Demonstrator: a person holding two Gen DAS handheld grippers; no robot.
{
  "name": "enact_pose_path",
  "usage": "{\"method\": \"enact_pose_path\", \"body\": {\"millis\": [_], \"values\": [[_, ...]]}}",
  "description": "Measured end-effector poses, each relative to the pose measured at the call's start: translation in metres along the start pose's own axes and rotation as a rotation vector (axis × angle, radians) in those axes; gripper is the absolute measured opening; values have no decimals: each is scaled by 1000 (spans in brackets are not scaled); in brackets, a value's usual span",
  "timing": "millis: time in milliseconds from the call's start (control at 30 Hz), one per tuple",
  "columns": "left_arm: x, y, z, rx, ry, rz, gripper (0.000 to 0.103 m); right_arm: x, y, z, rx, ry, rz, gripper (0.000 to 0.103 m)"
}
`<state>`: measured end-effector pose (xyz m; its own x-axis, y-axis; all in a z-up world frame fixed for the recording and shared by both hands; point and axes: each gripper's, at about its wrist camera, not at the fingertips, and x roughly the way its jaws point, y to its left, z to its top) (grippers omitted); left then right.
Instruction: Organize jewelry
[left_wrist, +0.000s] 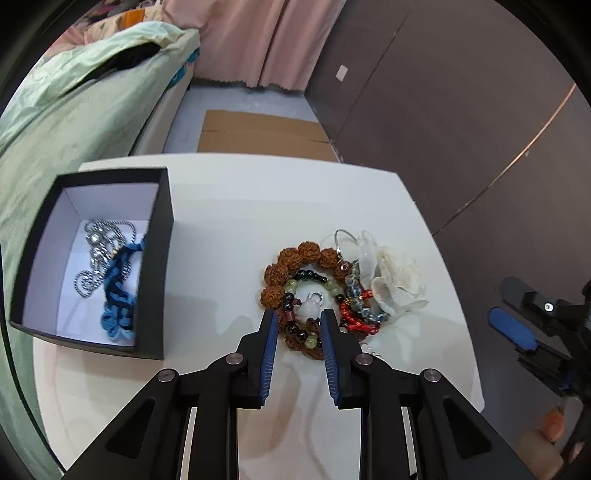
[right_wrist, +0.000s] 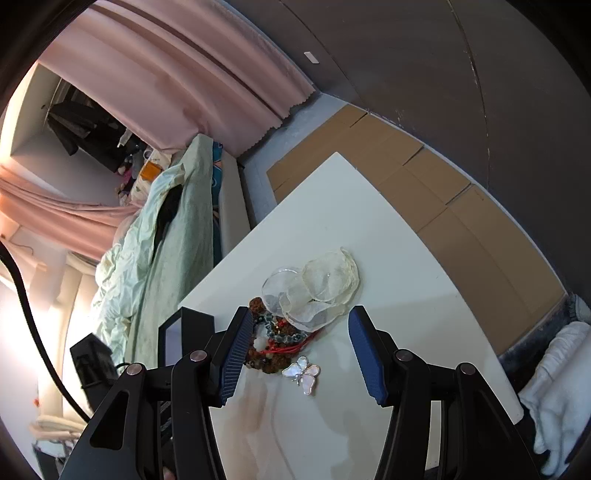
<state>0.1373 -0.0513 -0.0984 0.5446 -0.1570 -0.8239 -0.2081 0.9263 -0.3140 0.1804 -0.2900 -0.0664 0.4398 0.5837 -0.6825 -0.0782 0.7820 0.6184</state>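
Straight ahead of the left tongs (left_wrist: 298, 317) on the white bench (left_wrist: 229, 229) lies the tangled heap of jewelry (left_wrist: 314, 295); its brown seed bracelet (left_wrist: 295, 266) and the beaded strand (left_wrist: 310, 280) sit between the parted blue fingers (left_wrist: 269, 350), which hold nothing. The black box (left_wrist: 155, 266) with a silver chain (left_wrist: 96, 251) and blue cord (left_wrist: 118, 291) inside stands well to the left; the right tongs (right_wrist: 301, 345) hang wide open and empty near the butterfly pendant (right_wrist: 303, 374) and gauze pouch (right_wrist: 321, 288); the left looks better placed over the bracelets
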Motion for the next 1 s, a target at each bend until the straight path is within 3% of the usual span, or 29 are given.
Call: {"method": "enact_pose_path", "body": {"millis": [200, 400, 1000], "values": [[16, 5, -2, -13, 16, 15, 24, 3, -2, 3, -9, 16, -5, 55], [15, 17, 0, -45, 4, -5, 9, 18, 6, 2, -61, 60, -14, 55], [-32, 23, 23, -36, -108, -160, 8, 72, 0, 14, -42, 114, -150, 55]]}}
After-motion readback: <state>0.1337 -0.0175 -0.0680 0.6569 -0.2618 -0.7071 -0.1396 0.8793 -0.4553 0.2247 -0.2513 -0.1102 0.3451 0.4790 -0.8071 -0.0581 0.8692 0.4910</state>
